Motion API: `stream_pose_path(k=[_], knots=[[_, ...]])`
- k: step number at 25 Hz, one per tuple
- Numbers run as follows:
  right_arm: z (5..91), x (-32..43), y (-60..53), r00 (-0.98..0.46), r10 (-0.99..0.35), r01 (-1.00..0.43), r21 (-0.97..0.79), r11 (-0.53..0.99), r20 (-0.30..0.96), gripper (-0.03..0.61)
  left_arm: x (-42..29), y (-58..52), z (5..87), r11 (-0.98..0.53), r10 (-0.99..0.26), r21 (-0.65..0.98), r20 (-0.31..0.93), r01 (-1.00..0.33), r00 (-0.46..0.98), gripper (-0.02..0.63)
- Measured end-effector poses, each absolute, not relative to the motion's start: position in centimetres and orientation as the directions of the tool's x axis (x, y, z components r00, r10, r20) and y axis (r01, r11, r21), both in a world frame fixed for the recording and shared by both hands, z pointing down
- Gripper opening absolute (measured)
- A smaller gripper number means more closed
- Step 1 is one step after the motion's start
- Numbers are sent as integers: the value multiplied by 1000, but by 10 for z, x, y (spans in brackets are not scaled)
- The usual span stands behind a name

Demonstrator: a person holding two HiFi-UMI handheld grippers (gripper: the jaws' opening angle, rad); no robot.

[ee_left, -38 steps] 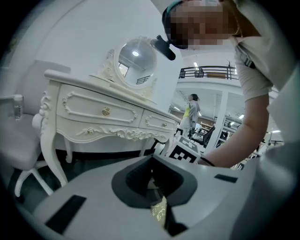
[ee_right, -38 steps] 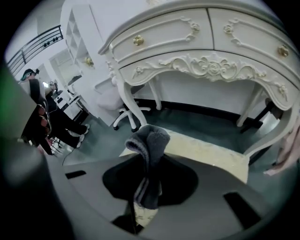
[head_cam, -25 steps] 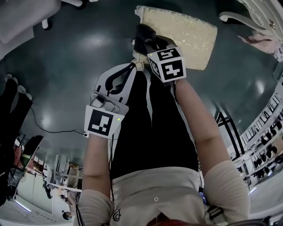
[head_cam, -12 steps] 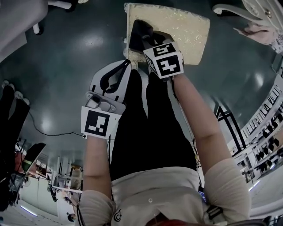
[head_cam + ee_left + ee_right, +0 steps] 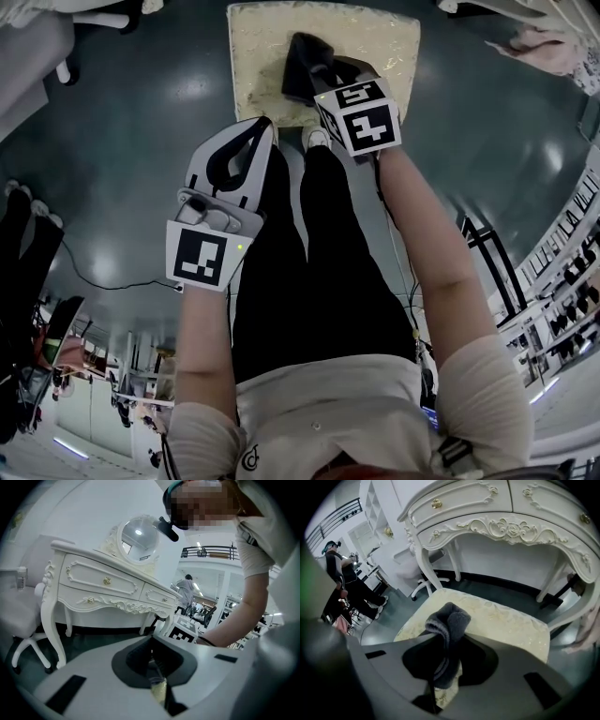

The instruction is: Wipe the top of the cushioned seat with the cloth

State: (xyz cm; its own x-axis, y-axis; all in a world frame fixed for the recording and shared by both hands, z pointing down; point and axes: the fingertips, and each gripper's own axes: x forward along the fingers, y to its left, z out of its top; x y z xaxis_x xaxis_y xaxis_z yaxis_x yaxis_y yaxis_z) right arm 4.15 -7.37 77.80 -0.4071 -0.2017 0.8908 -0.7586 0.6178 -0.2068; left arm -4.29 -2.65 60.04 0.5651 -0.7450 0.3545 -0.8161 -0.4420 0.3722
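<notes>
The cushioned seat (image 5: 323, 58) is a cream square with a floral pattern, lying at the top of the head view and across the right gripper view (image 5: 501, 618). My right gripper (image 5: 314, 80) hangs over its near part, shut on a dark grey cloth (image 5: 305, 64) whose bunched end sticks out above the jaws (image 5: 445, 623). My left gripper (image 5: 246, 148) is held off the seat's near left corner, over the dark floor. Its jaws are shut with nothing between them (image 5: 157, 679).
A white carved dressing table (image 5: 520, 522) stands just behind the seat, its legs (image 5: 551, 581) close to the seat's far edge. A round mirror (image 5: 137, 534) sits on it. A white office chair (image 5: 21, 616) is at the left. The floor (image 5: 141, 159) is dark and glossy.
The seat has slid left and lower in the head view as the camera turned. My right gripper and the cloth now sit further in over the cushion. The left gripper stays beside the leg.
</notes>
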Motion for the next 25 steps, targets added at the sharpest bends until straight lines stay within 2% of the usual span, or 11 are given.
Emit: stream_pose_path(k=[17, 25], knots=[[781, 179, -89, -349, -251, -813, -158, 560, 903, 86, 68, -46, 602, -488, -716, 374, 346, -789, 607, 12], [784, 230, -88, -291, -281, -849, -111, 516, 914, 84, 98, -39, 604, -489, -707, 398, 341, -776, 620, 12]])
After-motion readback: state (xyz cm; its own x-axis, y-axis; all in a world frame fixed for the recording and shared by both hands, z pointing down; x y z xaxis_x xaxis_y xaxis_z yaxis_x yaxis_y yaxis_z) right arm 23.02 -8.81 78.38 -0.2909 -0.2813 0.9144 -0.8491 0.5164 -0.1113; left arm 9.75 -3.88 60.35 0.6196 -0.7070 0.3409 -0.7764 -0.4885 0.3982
